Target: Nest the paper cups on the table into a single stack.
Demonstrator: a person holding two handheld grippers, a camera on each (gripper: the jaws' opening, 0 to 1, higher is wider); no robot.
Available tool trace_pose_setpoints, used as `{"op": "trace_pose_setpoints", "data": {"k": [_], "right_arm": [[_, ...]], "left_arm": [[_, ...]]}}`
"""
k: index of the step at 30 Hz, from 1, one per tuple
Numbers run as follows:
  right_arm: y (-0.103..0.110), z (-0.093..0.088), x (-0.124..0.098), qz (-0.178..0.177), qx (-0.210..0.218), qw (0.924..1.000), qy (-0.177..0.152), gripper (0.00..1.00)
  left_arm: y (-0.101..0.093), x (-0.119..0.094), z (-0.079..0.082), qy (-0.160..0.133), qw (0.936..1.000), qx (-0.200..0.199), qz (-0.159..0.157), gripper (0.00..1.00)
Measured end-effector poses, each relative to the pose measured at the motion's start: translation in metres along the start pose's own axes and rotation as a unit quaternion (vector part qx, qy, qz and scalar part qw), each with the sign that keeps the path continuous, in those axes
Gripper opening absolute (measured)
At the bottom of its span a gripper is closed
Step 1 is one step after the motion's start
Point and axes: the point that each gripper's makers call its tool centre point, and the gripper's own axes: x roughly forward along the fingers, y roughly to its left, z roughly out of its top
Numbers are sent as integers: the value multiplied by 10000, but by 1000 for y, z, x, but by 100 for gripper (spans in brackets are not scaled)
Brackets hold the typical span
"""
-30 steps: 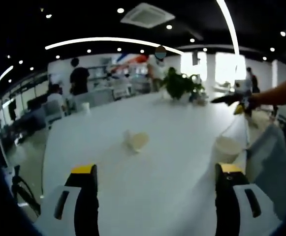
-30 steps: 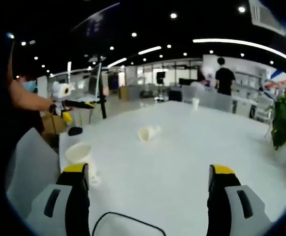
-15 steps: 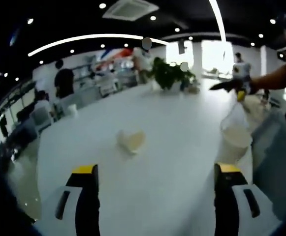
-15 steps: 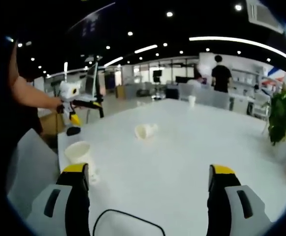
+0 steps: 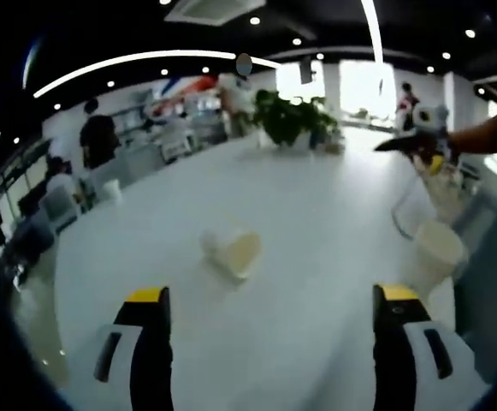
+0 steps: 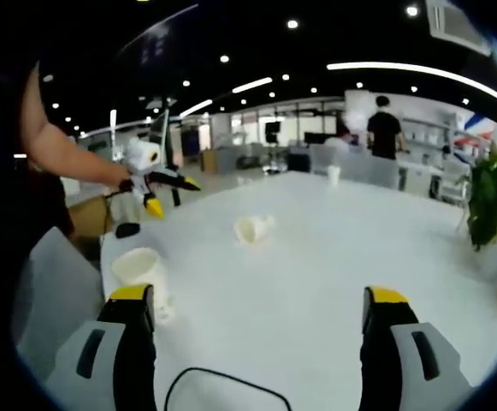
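Observation:
One paper cup [image 5: 231, 251] lies on its side mid-table, its mouth turned toward the left gripper view; it is the same lying cup [image 6: 252, 229]. An upright paper cup [image 5: 436, 255] stands near the table's edge, close beside my right gripper's left jaw as the upright cup [image 6: 139, 270]. A third small cup [image 5: 111, 190] stands far off, the far cup [image 6: 334, 177]. My left gripper [image 5: 271, 295] is open and holds nothing, raised over the table; it appears as the left gripper [image 6: 158, 181]. My right gripper [image 6: 257, 294] is open with nothing in it, seen as the right gripper [image 5: 421, 141].
The long white table [image 6: 316, 257] runs away from me. A potted plant [image 5: 291, 120] stands at its far side. A pale chair back [image 6: 47, 291] sits by the near edge, and a black cable [image 6: 222, 390] loops under my right gripper. People stand in the background.
The left gripper has swung in over the table edge, seen moving rightward in the right gripper view; in its own view the lying cup looks nearer. The right gripper has hardly moved.

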Motion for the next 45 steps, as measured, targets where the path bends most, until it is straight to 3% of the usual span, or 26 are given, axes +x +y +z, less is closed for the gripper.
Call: {"op": "trace_pose_setpoints", "data": {"k": [12, 16, 20, 32, 39, 45], "right_arm": [[4, -3, -3, -37, 62, 10000, -7, 100], [9, -3, -2, -58, 126, 9999, -49, 100], [11, -4, -4, -71, 139, 9999, -34, 100], [13, -1, -11, -121, 186, 9997, -95, 100], [15, -6, -14, -139, 226, 9996, -53, 100], [17, -10, -16, -150, 278, 9995, -23, 100]], "left_arm": [[4, 35, 5, 87, 9999, 59, -95, 90], [9, 48, 7, 35, 9999, -118, -38, 88], [16, 59, 9, -19, 10000, -8, 67, 81], [27, 81, 13, -26, 9993, -7, 371, 74], [37, 89, 8, 103, 9978, 200, 626, 59], [35, 100, 1, 282, 9967, 383, 654, 50]]}}
